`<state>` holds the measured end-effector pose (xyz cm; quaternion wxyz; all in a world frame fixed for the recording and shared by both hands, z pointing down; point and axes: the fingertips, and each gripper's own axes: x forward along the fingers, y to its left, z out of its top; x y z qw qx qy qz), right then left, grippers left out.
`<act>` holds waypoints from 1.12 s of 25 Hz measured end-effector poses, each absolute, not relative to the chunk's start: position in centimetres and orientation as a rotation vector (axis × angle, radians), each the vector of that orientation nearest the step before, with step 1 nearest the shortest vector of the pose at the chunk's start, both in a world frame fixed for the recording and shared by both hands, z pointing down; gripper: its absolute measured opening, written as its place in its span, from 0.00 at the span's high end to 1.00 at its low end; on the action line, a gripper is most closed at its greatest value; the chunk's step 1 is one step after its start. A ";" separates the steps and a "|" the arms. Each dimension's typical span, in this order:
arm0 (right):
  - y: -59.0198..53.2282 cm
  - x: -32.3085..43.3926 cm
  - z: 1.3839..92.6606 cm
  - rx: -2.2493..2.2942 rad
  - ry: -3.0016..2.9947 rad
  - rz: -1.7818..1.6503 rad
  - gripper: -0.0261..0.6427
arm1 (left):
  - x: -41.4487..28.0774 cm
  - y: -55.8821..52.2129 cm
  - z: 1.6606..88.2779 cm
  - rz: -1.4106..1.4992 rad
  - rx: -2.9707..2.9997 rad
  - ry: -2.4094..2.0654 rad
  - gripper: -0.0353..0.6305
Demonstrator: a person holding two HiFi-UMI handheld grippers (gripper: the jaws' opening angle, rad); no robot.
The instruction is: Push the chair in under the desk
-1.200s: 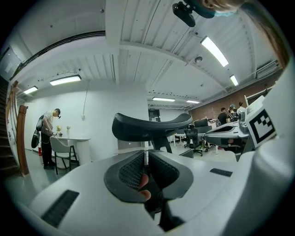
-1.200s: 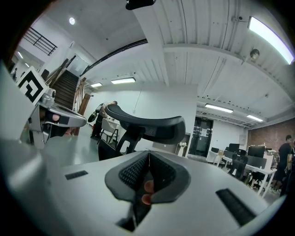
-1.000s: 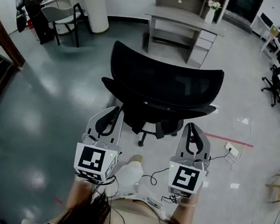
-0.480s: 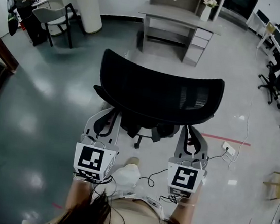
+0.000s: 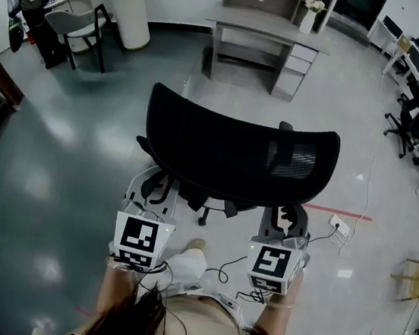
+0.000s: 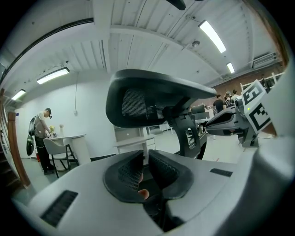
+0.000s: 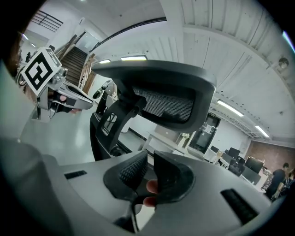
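Black mesh chair (image 5: 234,151) close ahead; left gripper (image 6: 146,159) and right gripper (image 7: 150,161) both closed, empty; grey desk (image 5: 267,23) beyond.

The chair (image 5: 234,151) is closer to the person than a second ago, its black mesh back filling more of the floor ahead and hiding most of the seat. The left gripper (image 6: 144,162) and right gripper (image 7: 150,168) have come forward and down, their tips now tucked beneath the near edge of that back.
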<state>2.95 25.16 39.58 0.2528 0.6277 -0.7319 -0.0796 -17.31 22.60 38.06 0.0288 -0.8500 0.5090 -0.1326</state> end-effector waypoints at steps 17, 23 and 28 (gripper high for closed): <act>22.9 2.8 42.9 1.551 -1.827 -0.275 0.69 | -18.1 19.6 41.7 -0.761 -2.457 1.447 0.76; 22.5 3.1 44.0 1.512 -1.779 -0.290 0.65 | -18.2 18.8 43.0 -0.866 -2.385 1.423 0.73; 22.2 3.2 44.7 1.484 -1.729 -0.295 0.63 | -18.1 18.4 43.7 -0.907 -2.377 1.415 0.71</act>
